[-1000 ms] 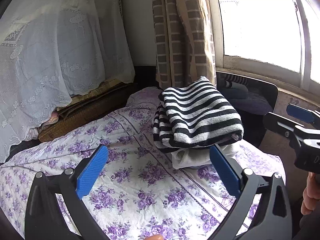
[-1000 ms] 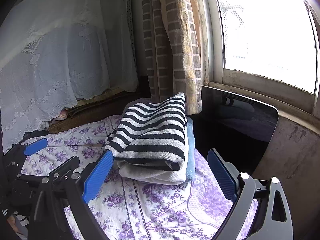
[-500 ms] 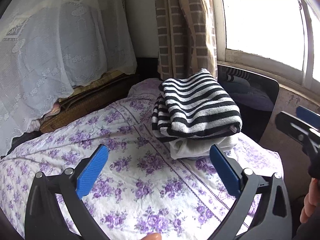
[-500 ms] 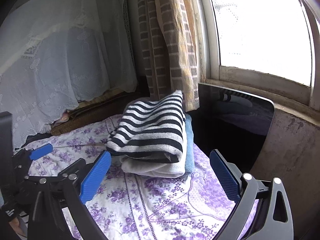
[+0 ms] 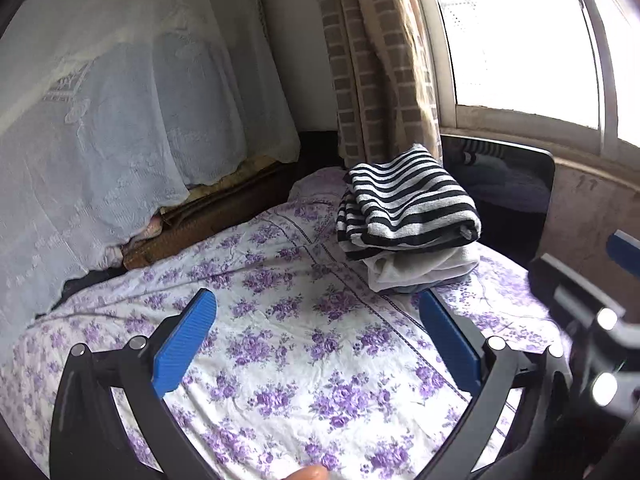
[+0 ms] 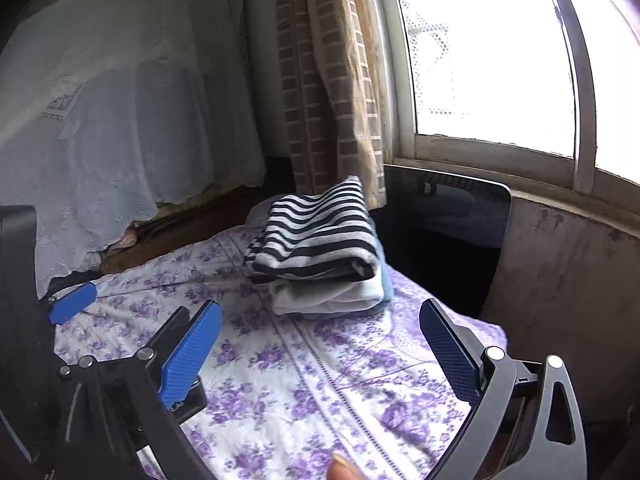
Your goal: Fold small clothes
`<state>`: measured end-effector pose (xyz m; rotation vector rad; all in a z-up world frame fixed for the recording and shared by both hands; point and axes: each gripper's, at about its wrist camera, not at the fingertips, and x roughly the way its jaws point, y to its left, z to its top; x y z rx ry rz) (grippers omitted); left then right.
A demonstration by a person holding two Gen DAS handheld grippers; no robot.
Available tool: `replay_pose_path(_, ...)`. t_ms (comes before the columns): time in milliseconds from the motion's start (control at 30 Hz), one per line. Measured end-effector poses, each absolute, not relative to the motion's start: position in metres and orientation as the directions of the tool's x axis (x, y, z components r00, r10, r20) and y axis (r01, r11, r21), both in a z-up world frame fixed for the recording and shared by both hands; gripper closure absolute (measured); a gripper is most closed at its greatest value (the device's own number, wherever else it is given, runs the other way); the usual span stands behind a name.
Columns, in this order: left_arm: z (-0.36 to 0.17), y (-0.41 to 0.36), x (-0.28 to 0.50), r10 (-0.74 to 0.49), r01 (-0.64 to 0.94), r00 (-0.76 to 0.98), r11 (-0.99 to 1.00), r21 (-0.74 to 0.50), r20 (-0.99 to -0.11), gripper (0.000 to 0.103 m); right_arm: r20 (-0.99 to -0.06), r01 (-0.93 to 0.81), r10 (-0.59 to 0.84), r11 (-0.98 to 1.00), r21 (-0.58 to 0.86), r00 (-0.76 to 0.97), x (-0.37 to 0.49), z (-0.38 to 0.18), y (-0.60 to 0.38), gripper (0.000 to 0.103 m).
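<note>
In the left wrist view, the left claw (image 5: 316, 340) is hanging above the bed (image 5: 304, 360) with its blue pads spread wide apart and nothing between them. The bed is wearing a white sheet printed with purple flowers. Toward the far right corner of the bed, a stack of folded clothes (image 5: 408, 220) is sitting: a black-and-white striped piece (image 5: 412, 204) is lying on top, a pale grey-white piece (image 5: 424, 268) is lying under it, and a sliver of blue fabric is showing at the bottom edge. The stack is lying well beyond the pads, not touching them. A white lace cover (image 5: 120, 120) is draping over something bulky at the left, a brick-patterned curtain (image 5: 376, 60) is hanging behind the stack, and a bright window (image 5: 520, 40) is filling the upper right. Part of the right claw (image 5: 600, 280) is poking in at the right edge, blurred.

In the right wrist view, the right claw (image 6: 320, 344) is likewise hovering released over the flowered sheet, its pads far apart and empty. The folded stack (image 6: 324, 264) is resting ahead of it, near the bed's far corner and just beside a dark glossy panel (image 6: 460, 240) under the window sill. The left claw (image 6: 72, 308) is showing at the left edge, one blue pad visible.
</note>
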<state>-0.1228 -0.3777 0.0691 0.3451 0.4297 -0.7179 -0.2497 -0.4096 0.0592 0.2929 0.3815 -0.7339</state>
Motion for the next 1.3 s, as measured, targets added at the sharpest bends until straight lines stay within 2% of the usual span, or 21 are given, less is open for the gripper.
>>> replay_pose_path(333,0.085,-0.339,-0.115,-0.611,0.71,0.625,0.703,0.029,-0.486,0.004,-0.376,0.737,-0.655,0.664,0.128,0.655,-0.263,0.077,-0.387,0.003)
replay_pose_path(767,0.09,-0.325,-0.127,-0.604,0.698,0.652,0.715,0.051,-0.458,0.004,-0.319,0.751,-0.689,0.647,0.135,0.651,-0.278,0.085,-0.37,0.003)
replay_pose_path(1000,0.087,-0.327,-0.127,-0.617,0.712,0.635,0.701,0.042,-0.466,0.004,-0.333,0.759,-0.7,0.647,0.078,0.632,-0.273,0.082,-0.364,0.003)
replay_pose_path(1300,0.078,-0.342,-0.128,-0.615,0.722,0.626,0.69,0.057,-0.479,0.004,-0.355,0.756,-0.691,0.65,0.078,0.63,-0.271,0.075,-0.377,0.003)
